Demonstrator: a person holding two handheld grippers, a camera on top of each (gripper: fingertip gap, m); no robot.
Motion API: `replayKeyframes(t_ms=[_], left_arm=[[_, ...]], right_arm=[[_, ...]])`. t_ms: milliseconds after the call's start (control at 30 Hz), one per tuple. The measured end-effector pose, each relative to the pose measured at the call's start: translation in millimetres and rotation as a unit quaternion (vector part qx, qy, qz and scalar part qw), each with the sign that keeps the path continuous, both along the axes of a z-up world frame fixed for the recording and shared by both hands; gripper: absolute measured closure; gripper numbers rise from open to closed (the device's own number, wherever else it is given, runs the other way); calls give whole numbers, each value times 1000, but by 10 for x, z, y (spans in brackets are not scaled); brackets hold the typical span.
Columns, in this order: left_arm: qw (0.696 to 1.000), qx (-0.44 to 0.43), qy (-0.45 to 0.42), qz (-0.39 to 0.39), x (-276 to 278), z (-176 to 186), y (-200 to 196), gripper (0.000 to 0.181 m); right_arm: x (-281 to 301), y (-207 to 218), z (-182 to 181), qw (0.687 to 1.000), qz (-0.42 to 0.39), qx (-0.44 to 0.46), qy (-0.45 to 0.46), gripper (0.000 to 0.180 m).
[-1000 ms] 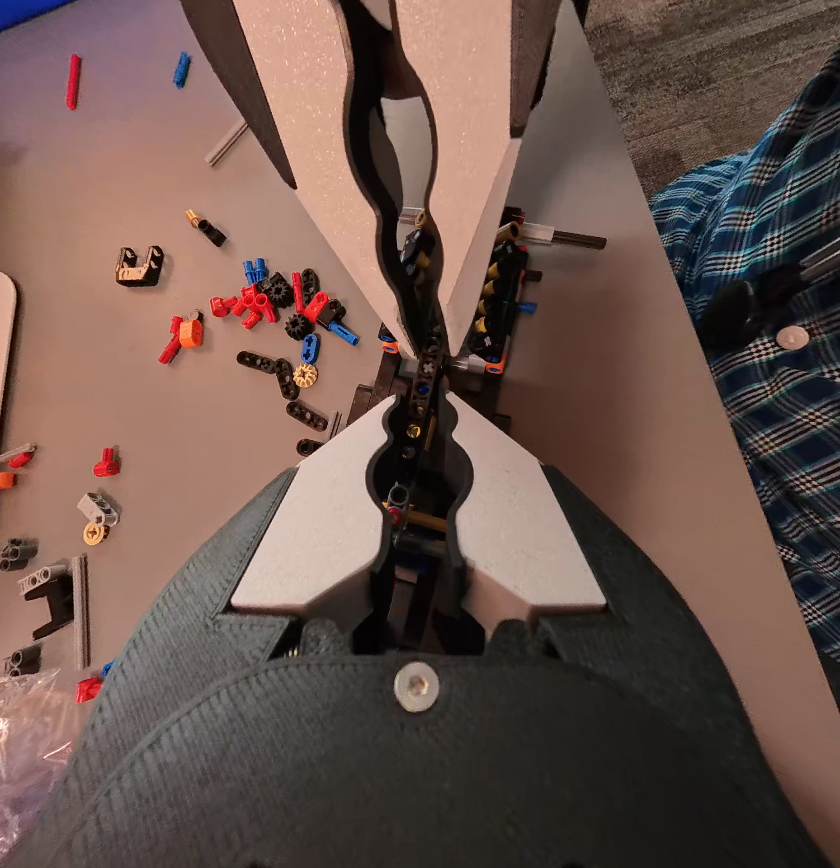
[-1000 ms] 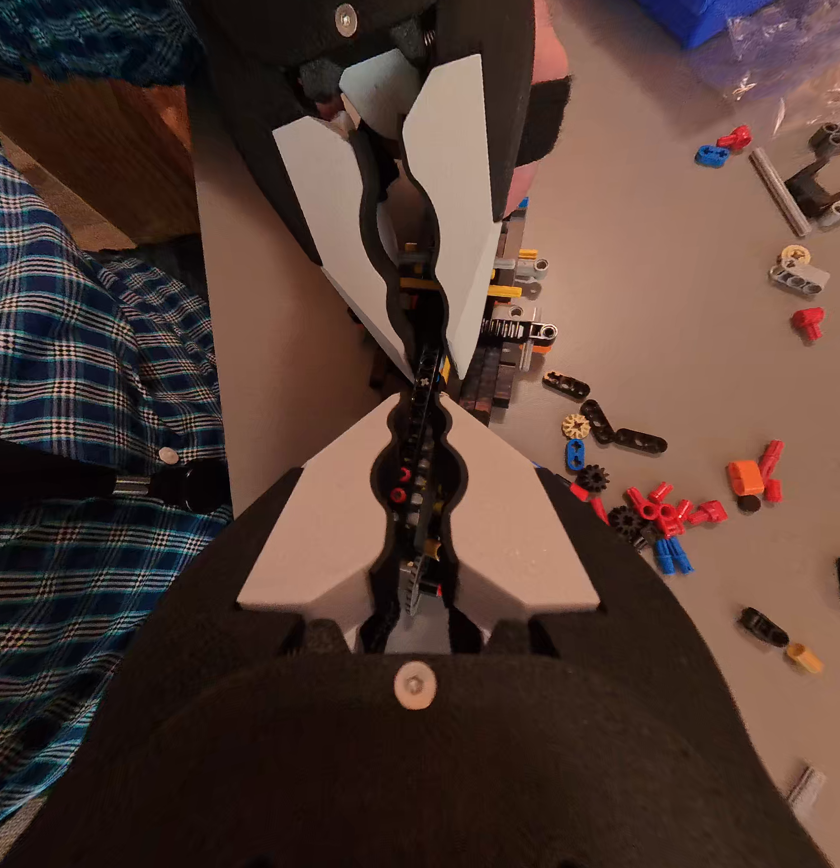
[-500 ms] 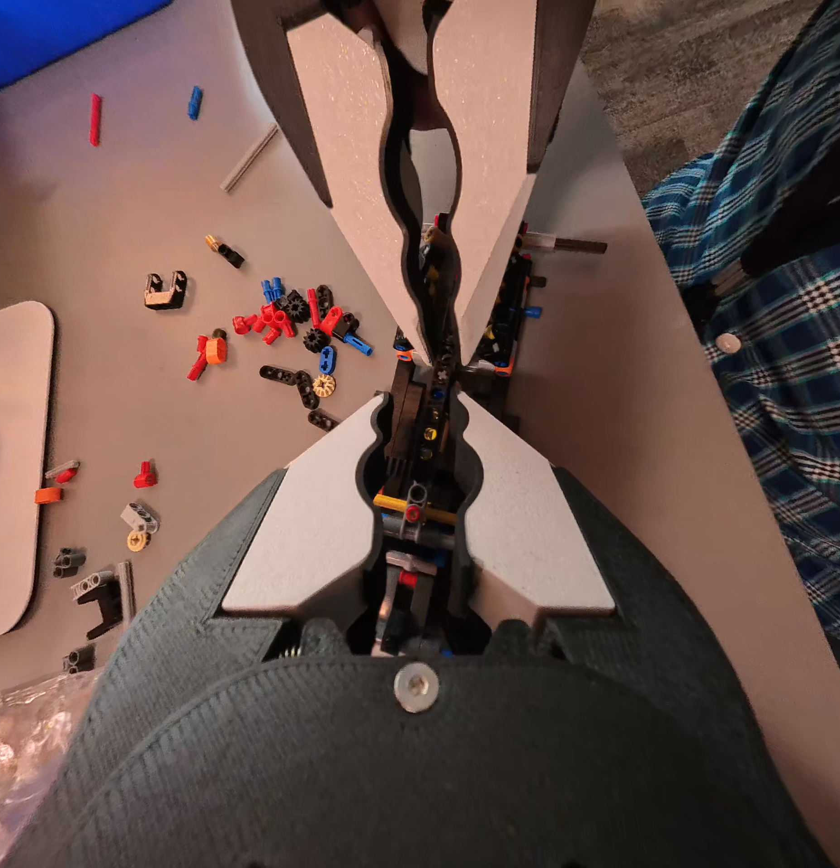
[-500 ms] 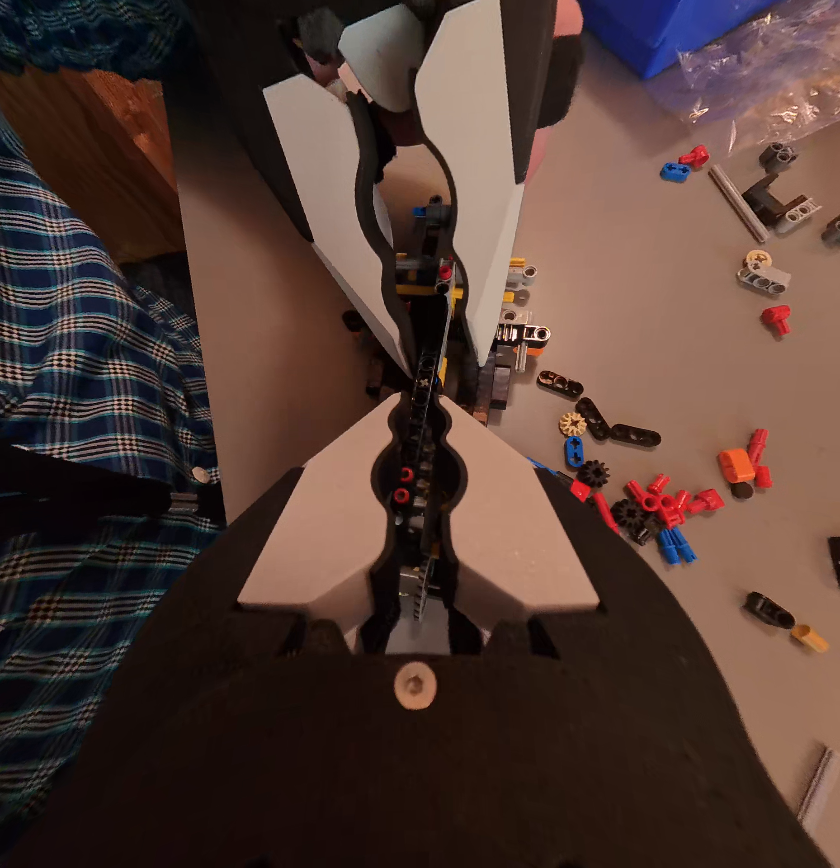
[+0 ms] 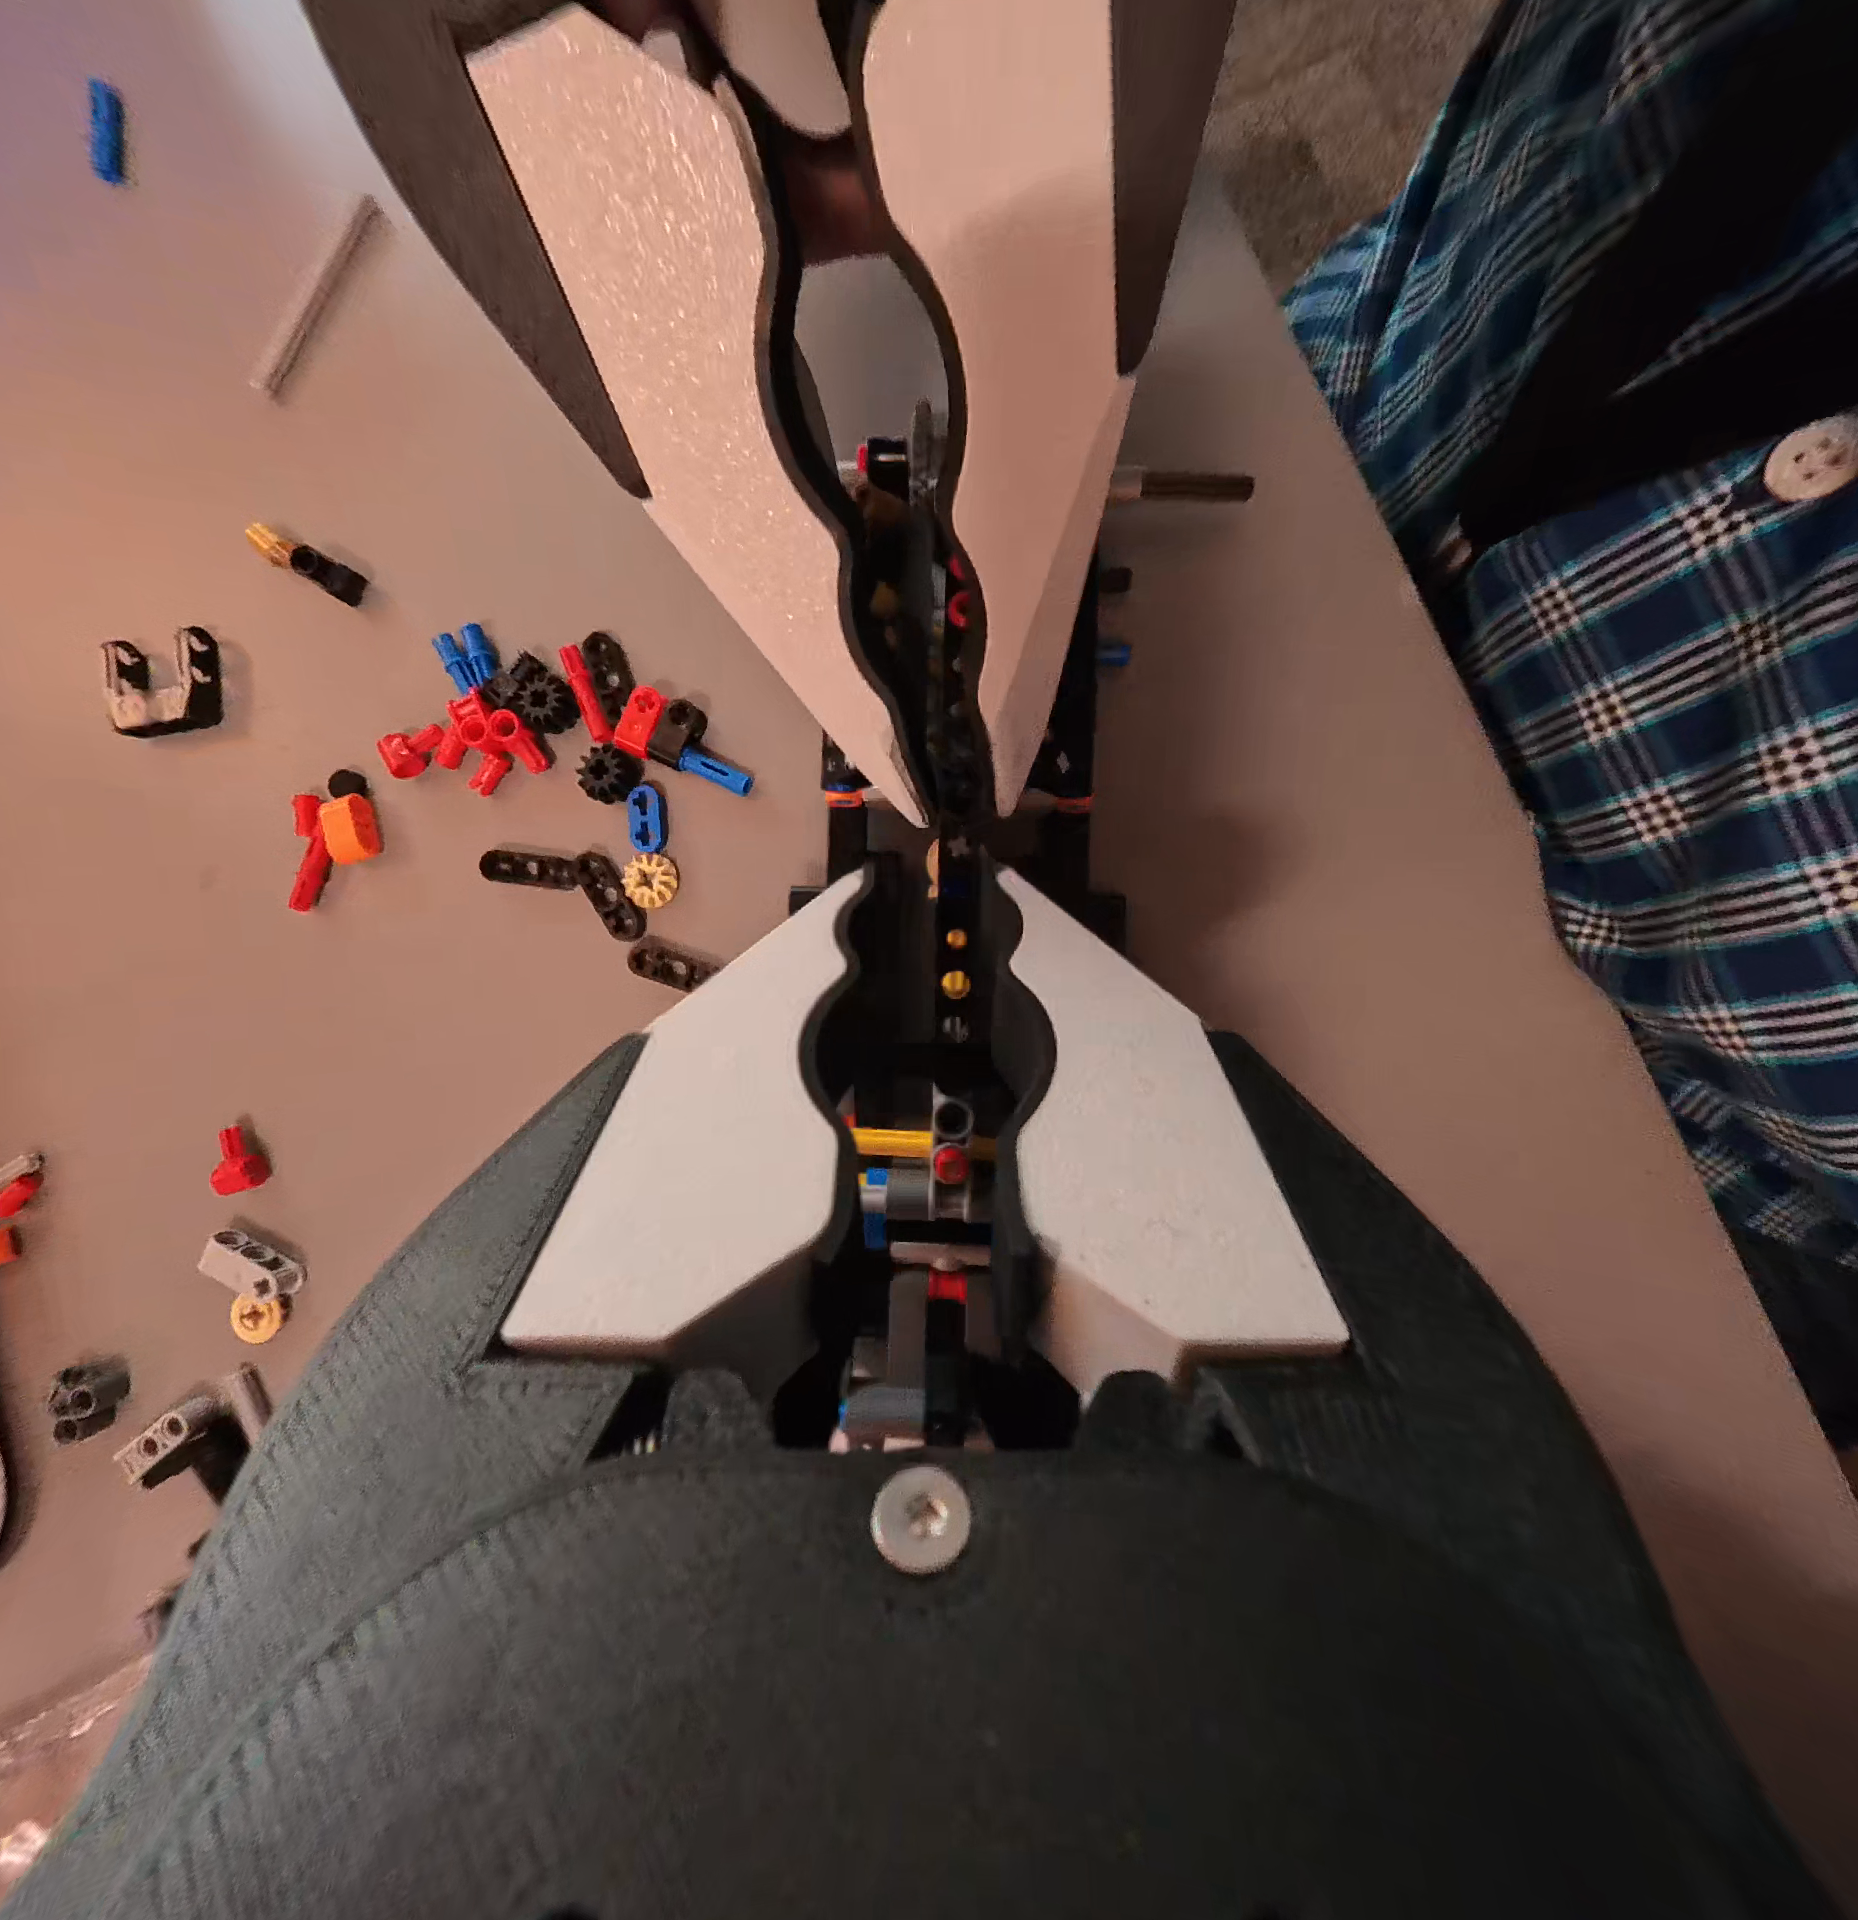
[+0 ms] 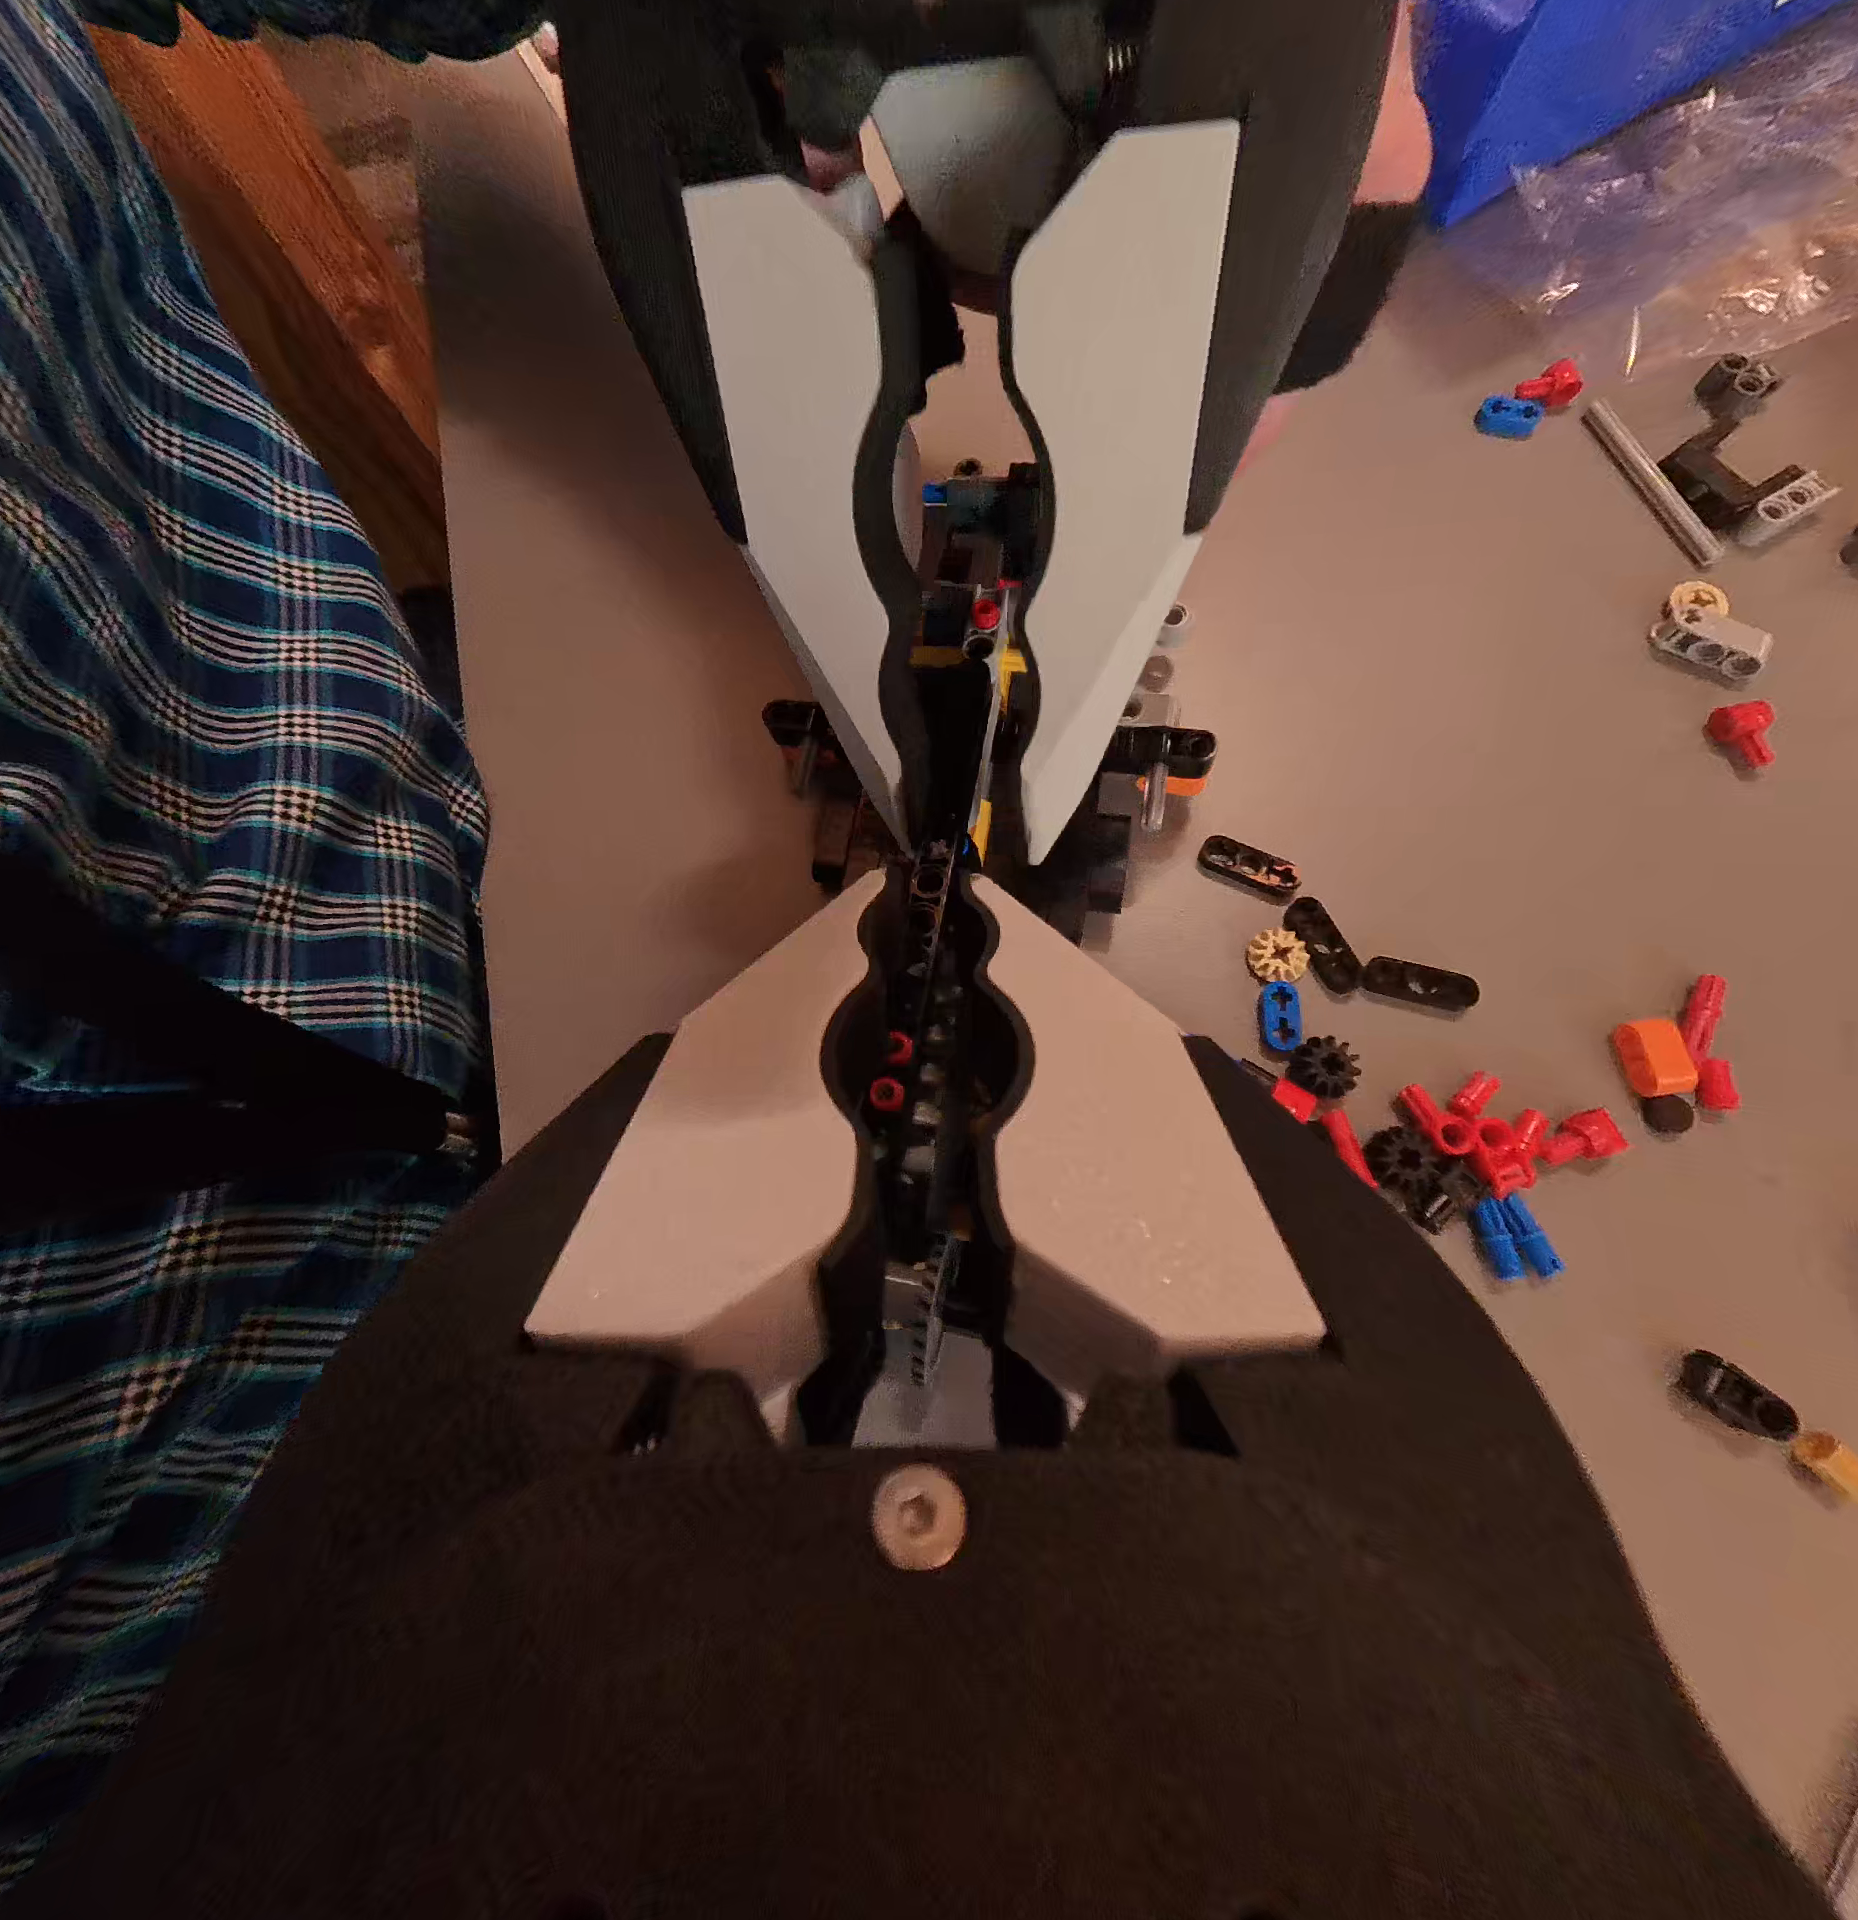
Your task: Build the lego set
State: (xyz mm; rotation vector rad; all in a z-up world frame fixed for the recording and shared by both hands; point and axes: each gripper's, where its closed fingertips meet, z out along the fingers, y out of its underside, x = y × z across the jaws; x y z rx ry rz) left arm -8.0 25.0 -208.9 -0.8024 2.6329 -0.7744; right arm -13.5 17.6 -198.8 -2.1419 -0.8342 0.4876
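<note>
Left wrist view: at frame centre, the left gripper (image 5: 935, 894) and the right gripper (image 5: 956, 821) meet tip to tip, both clamped narrowly on the lego assembly (image 5: 951, 956); loose pieces (image 5: 551, 727) lie left.

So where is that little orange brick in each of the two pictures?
Left wrist view: the orange brick lies left of centre, against a red pin.
Right wrist view: the orange brick lies at the right, against red pins.
Shared landmark: the tan gear, beside a bent black beam.
</note>
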Motion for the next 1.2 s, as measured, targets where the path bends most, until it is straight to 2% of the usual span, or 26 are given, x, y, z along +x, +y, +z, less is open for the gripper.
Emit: replayKeyframes(t_ms=[133,467,1000,1200], left_arm=[[1000,-8,5,-11,-11,-16,-31,176],[1000,-6,-18,-6,14,-23,-45,175],[999,-28,-45,6,20,-23,-91,175],[999,-17,-46,-5,8,-22,-105,175]], right_arm=[[32,16,0,1000,-6,7,-8,174],[62,-14,-1,1000,0,12,-15,174],[71,-65,-14,998,-23,30,43,174],[63,-98,17,998,-30,1,58,174]])
